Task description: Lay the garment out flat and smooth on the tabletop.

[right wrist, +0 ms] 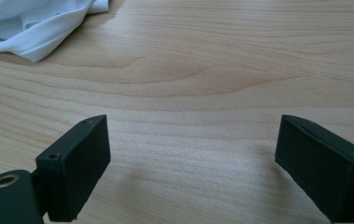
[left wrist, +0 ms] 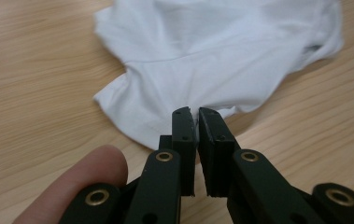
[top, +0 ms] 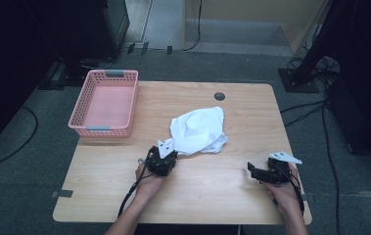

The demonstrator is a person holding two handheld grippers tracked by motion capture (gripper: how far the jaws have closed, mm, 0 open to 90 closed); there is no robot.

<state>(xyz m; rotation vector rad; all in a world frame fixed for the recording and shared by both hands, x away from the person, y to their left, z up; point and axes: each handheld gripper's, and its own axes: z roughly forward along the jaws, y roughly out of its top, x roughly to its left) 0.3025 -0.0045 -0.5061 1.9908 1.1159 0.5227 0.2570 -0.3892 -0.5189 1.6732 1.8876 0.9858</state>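
Grasp step in hand: left gripper [top: 165, 157] clenched on the near hem of the white T-shirt [top: 198, 129], a thin fold of cloth pinched between the fingers [left wrist: 184, 128] in the left gripper view, tips almost meeting. Crumpled in a loose heap at the tabletop's [top: 222, 205] centre, slightly toward 1 o'clock from the left gripper, with the pinched edge at the heap's 7 o'clock corner. Not yet lifted or spread; most of the fabric resting on the wood.

Right gripper [top: 257, 172] released, fingers [right wrist: 79, 163] standing wide apart over bare wood in the right gripper view, nothing between them, a corner of the shirt lying off at 11 o'clock in that view. Parked near the tabletop's 4 o'clock edge, well apart from the garment.

Likely next: either drawing the held hem toward the pink basket [top: 105, 128] at 10 o'clock, or bringing the free gripper across to a second edge to open the shirt out. Either way, calling for a steady pinch so the thin cloth does not slip, and a lift high enough to clear the basket's rim if headed there.

Pose: left forearm entering from 6 o'clock, hand wrapped around the gripper body, fingers aimed toward 1 o'clock, low over the wood. Right hand gripping from behind, fingers aimed toward 9 o'clock, held level.
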